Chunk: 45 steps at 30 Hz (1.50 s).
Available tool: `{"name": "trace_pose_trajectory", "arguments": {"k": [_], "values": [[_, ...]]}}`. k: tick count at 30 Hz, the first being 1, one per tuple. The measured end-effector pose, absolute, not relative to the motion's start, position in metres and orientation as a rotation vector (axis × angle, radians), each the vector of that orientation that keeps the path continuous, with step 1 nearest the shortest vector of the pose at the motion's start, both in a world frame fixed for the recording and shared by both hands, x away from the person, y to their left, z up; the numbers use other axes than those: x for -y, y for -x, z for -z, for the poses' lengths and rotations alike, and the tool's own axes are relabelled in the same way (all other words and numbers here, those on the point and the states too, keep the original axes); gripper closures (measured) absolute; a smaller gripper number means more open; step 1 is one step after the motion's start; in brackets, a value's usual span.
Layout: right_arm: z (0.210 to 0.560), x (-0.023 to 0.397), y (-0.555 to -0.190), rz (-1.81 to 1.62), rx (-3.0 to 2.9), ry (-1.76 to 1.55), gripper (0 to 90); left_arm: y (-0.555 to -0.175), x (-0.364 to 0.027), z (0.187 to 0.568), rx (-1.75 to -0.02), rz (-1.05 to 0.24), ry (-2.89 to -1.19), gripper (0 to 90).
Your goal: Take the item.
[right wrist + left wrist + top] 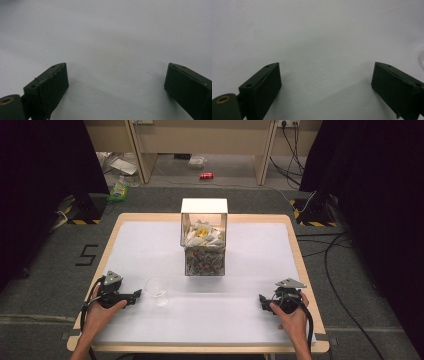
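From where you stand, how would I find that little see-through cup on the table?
Start at the tall clear box stuffed with crumpled wrappers, standing mid-table on the white mat. Look toward the person's side and slightly left: the small glass cup sits just beyond the left gripper. It is empty, round and colourless, almost vanishing against the mat.
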State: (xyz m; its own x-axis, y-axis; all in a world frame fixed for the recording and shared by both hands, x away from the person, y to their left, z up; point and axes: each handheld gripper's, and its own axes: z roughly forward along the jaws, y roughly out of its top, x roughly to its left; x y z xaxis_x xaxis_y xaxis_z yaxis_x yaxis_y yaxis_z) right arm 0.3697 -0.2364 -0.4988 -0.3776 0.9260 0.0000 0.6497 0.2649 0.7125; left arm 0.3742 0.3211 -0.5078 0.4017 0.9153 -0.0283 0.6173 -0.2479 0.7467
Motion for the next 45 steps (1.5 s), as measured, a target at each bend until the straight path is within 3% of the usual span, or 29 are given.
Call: {"name": "trace_pose_trajectory", "arguments": {"k": [9, 17, 45], "values": [[0.499, 0.236, -0.37, -0.887, -2.122, -1.427, 6.0, -0.373, -0.328, 0.505, -1.304, -0.521, -1.921, 15.3], [0.499, 0.236, -0.37, -0.888, -2.122, -1.428, 6.0, -0.366, -0.331, 0.484, -1.269, -0.565, -1.859, 15.8], [0.499, 0.236, -0.37, -0.888, -2.121, -1.428, 6.0, -0.347, -0.323, 0.413, -1.083, -0.534, -1.721, 16.6]]}}
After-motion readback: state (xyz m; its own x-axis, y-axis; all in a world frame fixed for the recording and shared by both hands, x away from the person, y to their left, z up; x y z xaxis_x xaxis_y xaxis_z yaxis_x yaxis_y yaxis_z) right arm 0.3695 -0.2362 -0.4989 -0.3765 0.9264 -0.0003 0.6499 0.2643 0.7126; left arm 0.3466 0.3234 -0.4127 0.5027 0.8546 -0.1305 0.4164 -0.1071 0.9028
